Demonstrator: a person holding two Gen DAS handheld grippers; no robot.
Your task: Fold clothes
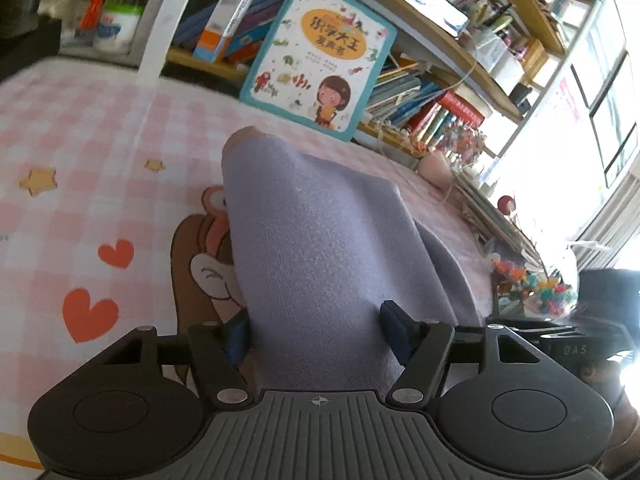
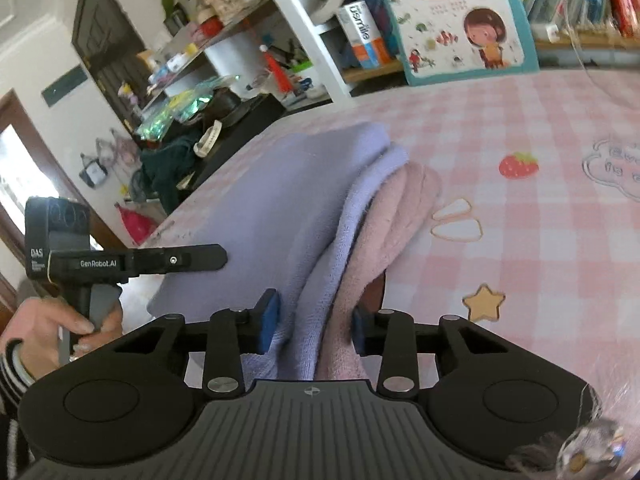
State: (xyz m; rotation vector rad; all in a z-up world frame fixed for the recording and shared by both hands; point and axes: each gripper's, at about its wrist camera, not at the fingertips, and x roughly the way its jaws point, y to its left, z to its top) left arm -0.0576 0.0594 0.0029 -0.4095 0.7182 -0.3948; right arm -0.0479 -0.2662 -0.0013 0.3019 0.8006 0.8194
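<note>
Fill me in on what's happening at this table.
A person is folding clothes with two hand-held grippers. The left hand-held gripper has a lilac cloth between its blue pads, the fabric draping over the pink checked tablecloth. The right hand-held gripper straddles the layered edge where the lilac cloth lies over a pink cloth. Whether either set of pads actually presses the fabric isn't clear. The fold looks partly done.

The left gripper [image 1: 316, 330] straddles a lavender folded cloth [image 1: 304, 248], its blue pads [image 1: 394, 330] at either side of the fabric; whether they press it is unclear. The cloth lies on a pink checked sheet [image 1: 100, 128] printed with hearts and stars. Far behind, a children's picture book [image 1: 320, 56] leans against crowded bookshelves [image 1: 460, 64].
</note>
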